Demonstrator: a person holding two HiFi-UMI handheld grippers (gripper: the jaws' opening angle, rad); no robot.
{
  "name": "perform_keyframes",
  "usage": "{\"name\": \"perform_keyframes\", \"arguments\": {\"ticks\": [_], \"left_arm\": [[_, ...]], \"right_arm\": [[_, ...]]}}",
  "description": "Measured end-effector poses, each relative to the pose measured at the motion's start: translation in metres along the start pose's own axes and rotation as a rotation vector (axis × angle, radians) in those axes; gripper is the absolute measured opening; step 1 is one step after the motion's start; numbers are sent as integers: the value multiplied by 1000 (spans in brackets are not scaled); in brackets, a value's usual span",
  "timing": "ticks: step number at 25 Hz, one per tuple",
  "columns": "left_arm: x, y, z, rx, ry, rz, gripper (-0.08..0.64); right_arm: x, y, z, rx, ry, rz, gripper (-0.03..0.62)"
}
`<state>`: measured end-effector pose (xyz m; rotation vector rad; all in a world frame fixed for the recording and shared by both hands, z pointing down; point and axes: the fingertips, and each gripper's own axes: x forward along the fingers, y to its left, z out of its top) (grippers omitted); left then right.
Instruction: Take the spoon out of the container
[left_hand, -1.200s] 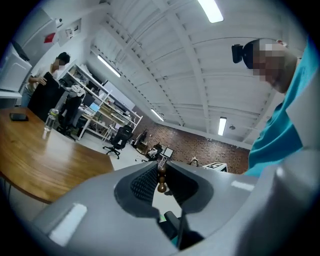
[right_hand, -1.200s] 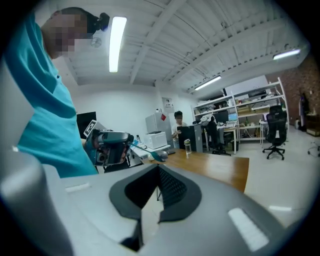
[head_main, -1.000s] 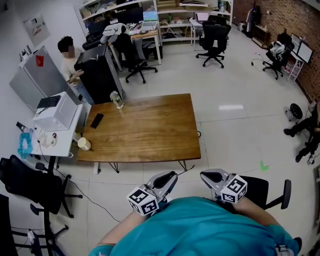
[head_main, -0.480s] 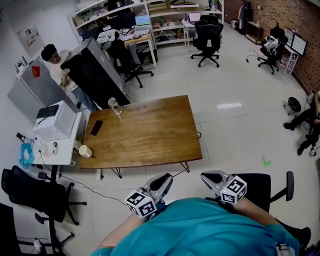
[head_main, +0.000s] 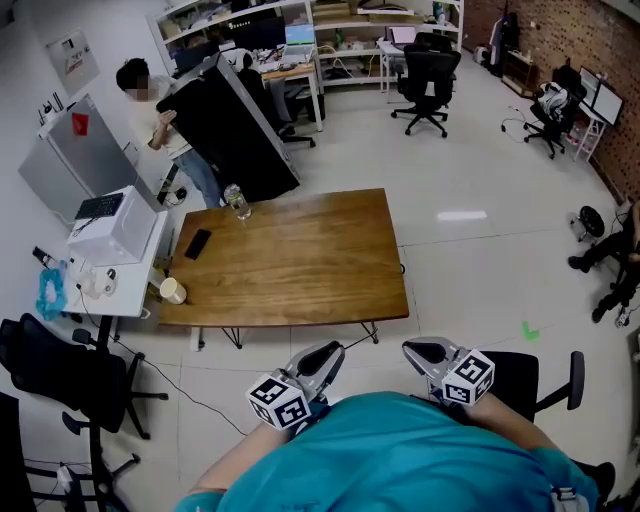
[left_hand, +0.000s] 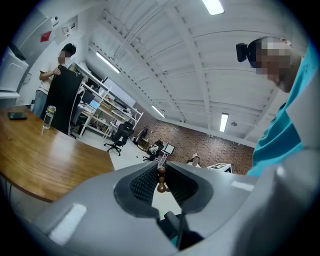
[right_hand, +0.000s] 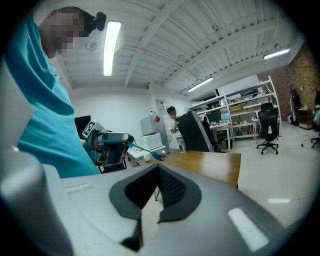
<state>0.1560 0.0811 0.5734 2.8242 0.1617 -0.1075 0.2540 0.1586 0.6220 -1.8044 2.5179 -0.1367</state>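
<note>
Spoon (right_hand: 146, 149), teal-handled, is clamped in my left tongs (head_main: 325, 356), which I hold close to my chest at 6 o'clock in the head view; in the right gripper view its bowl points toward 3 o'clock. My right tongs (head_main: 425, 352) sit just beside them, pads pressed together on nothing. The wooden table (head_main: 300, 260) lies toward 12 o'clock, well apart.

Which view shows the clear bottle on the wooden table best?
The left gripper view: the bottle stands side-on, full height, on the table. The head view shows it foreshortened from above, at the table's far edge. The right gripper view leaves it tiny and unclear.
</note>
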Motion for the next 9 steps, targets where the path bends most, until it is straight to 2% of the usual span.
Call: {"name": "perform_keyframes", "arguments": {"ticks": [4,9], "left_arm": [[-2,0,1,5,-5,-4,44],[-2,0,4,-25,-13,13,44]], "right_arm": [[0,1,2,-6,6,-3,0],[-1,-1,3,-6,3,-1,0]]}}
